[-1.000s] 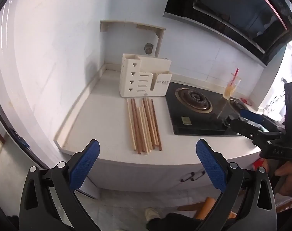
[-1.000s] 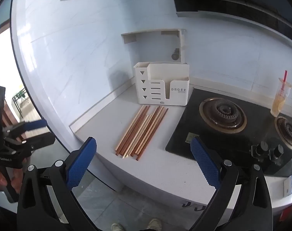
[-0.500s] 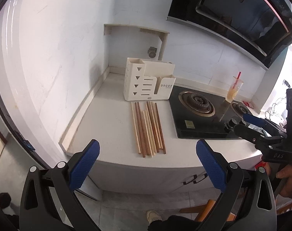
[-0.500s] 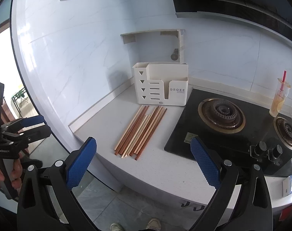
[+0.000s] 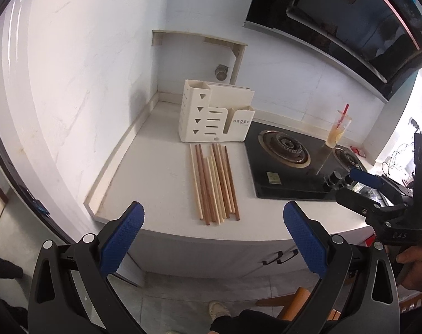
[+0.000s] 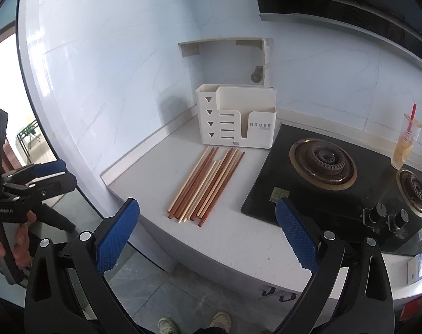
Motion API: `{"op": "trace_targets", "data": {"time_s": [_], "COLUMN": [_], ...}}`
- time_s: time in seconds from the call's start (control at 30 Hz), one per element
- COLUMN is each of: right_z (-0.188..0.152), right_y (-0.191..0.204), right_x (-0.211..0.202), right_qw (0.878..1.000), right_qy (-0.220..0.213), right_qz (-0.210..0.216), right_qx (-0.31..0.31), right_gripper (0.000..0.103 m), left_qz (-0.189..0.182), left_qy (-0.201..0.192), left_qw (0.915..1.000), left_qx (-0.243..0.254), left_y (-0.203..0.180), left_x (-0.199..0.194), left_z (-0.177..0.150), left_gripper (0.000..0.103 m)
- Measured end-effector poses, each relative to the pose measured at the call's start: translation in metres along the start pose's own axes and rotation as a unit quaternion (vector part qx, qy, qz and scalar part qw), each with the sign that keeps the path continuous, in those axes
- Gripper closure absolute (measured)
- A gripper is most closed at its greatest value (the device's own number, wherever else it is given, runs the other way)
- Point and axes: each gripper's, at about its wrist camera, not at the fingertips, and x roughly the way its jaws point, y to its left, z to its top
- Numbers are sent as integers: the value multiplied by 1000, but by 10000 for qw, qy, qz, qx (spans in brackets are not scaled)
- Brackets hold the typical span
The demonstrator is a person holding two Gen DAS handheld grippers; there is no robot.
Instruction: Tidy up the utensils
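Observation:
Several wooden chopsticks, light and dark brown, lie side by side on the white counter in front of a white utensil holder marked DROEE. They also show in the right wrist view, with the holder behind them. My left gripper is open and empty, held off the counter's front edge. My right gripper is open and empty, also short of the edge. Each gripper shows in the other's view, the right one and the left one.
A black gas hob with two burners and knobs lies right of the chopsticks. A plastic cup with a red straw stands behind it. A range hood hangs above. Tiled walls meet behind the holder.
Both grippers have moved a little closer to the counter, so the chopsticks and holder look slightly larger. Both stay open. Nothing on the counter has moved.

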Motion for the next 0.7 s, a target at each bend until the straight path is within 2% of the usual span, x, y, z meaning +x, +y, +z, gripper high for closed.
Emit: {"op": "trace_targets", "data": {"time_s": [0.17, 0.7], "right_z": [0, 3], "right_y": [3, 8], "right_x": [2, 8], "right_qw": [10000, 9998], "right_qy": [68, 176], "right_qz": [-45, -109], "right_qx": [10, 48], "right_gripper": [4, 4], "left_qz": [-54, -109], "left_qy": [61, 45], "left_qw": [9998, 9999], "left_qx": [-178, -73], "left_y": [9, 17], "left_x": [0, -1], "left_z": [0, 1], "left_gripper": [5, 5]}}
